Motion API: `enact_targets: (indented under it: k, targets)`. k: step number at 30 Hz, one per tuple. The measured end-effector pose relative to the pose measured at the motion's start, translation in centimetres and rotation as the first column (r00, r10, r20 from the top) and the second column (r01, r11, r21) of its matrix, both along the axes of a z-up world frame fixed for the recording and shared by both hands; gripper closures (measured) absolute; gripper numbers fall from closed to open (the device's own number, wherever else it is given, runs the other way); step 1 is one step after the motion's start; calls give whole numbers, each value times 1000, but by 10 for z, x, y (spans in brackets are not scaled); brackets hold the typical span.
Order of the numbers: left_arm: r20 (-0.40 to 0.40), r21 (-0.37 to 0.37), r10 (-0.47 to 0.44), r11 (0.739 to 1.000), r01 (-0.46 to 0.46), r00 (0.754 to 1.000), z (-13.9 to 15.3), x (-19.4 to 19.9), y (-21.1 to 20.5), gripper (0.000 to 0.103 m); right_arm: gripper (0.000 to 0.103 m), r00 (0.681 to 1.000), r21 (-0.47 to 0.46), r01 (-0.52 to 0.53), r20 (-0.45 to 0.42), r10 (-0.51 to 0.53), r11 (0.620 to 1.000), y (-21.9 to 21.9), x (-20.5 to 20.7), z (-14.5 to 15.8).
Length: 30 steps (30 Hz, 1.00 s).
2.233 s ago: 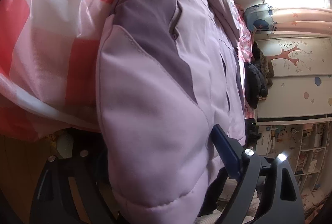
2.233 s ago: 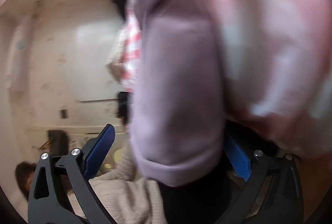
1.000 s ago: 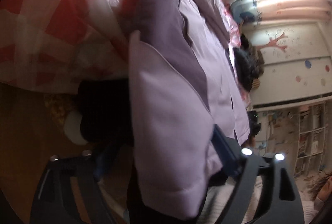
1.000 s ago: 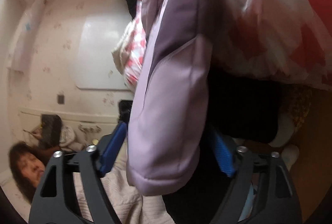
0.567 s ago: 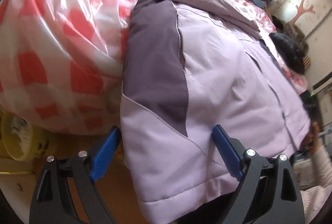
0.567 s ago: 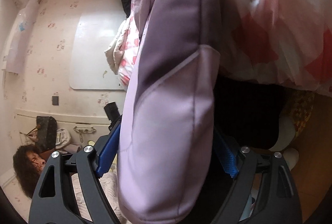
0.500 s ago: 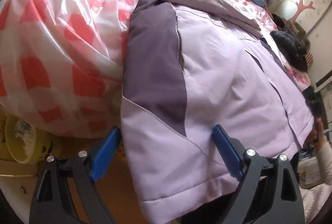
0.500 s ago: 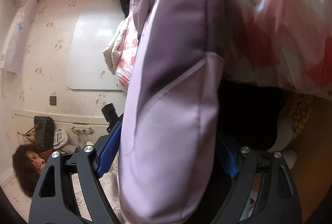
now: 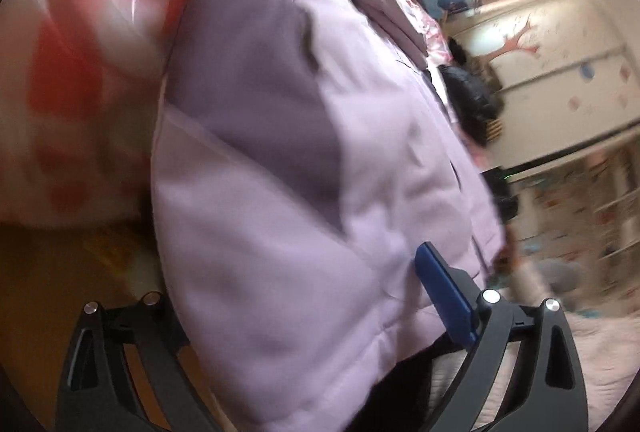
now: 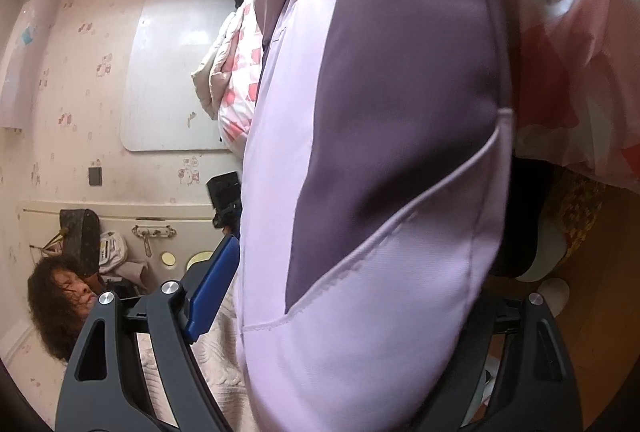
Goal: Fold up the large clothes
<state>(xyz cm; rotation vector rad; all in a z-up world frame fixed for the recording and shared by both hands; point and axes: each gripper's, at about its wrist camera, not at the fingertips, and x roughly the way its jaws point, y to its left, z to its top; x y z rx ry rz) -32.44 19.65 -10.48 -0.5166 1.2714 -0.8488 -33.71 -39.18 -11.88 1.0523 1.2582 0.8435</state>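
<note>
Puffy lilac jacket w/ dark purple panels (image 9: 280, 192) sits between both hand-held grippers: left (image 9: 296, 296) just been opening, blurry, prob loose; right (image 10: 360, 296) wide around the hem, grip unclear.

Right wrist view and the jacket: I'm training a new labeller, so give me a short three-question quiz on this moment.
1. True or false: the jacket is one plain colour.
2. The bedding beside the jacket shows: A red-and-white checks, B blue stripes, C plain green.
3. Fill in: the fingers of the right gripper have the ____ between them.
Key: 1 false, it is light lilac with a darker purple panel; 2 A; 3 jacket.
</note>
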Motion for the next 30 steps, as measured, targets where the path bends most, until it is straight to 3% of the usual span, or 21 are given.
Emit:
enact_targets:
  k: [2,3,4,5,9,12,16,19,22,23,26,27,30]
  targets:
    - [-58,-56,30,998,-33,998,-12,3,7,14,27,999,-19,22,26,-22,1000,-2,-3,0]
    - [-74,-74,55,995,-60,996,-15,3,10,24,39,998,-22,38,44,-37,999,-3,-5,2]
    - [-80,-89,65,993,-72,995,-15,3,11,31,45,996,-18,58,64,-56,998,-4,-7,3]
    - [-82,-102,65,992,-73,995,-14,3,10,46,50,994,-24,75,77,-73,997,-4,-10,6]
    - [-24,-57,117,991,-119,993,11,-3,8,79,67,983,-40,137,132,-131,990,-2,-16,21]
    - [29,-61,165,985,-163,986,38,-10,12,86,74,965,0,185,190,-181,983,-5,-21,41]
    - [78,-107,200,976,-191,977,72,-15,15,88,75,937,64,217,267,-226,974,-5,-29,71]
    - [133,-168,179,973,-156,975,93,-28,15,89,76,914,114,209,331,-235,971,-4,-45,94]
    - [170,-202,139,974,-104,976,100,-43,22,88,76,915,124,189,339,-221,974,-8,-63,91]
    - [149,-200,101,977,-70,984,92,-46,23,82,75,923,115,185,320,-213,976,-8,-67,84]
    - [26,-145,35,989,-31,999,51,-47,25,52,69,963,84,150,213,-164,985,-7,-76,42]
    - [-15,-109,59,992,-60,998,34,-45,28,50,67,970,87,152,176,-165,985,-8,-78,27]
    - [-90,-131,128,982,-139,988,8,-40,39,48,67,968,129,187,143,-205,974,-12,-84,1]
